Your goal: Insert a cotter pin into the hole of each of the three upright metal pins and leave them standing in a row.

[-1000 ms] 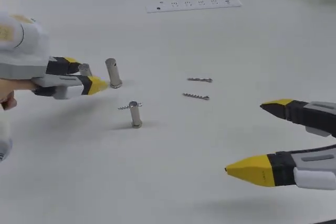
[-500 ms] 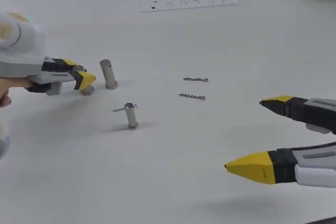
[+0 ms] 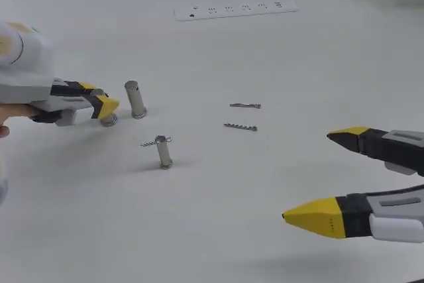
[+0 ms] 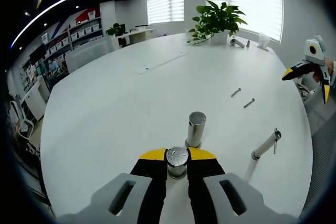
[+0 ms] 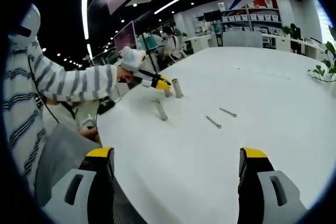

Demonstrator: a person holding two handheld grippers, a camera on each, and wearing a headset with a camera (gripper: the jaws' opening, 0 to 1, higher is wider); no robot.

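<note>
- No text, label, brand, number or sign is legible in any view.
- Long white plastic power strip (image 3: 235,10): small dark marks beside its sockets, too small to read.
- Red and blue wall panel (image 5: 258,1) above the distant shelves: blurred, unreadable.

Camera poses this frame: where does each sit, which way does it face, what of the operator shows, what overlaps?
Head view: on the headset, looking forward and down at the table; left gripper at left, right gripper lower right, a hand at the left edge.
Left gripper view: on the left gripper, facing along its jaws, shut on a held pin, towards a plant.
Right gripper view: on the right gripper, facing between its open jaws towards the person's striped sleeve.
Shared: all three show the cottered pin.
</note>
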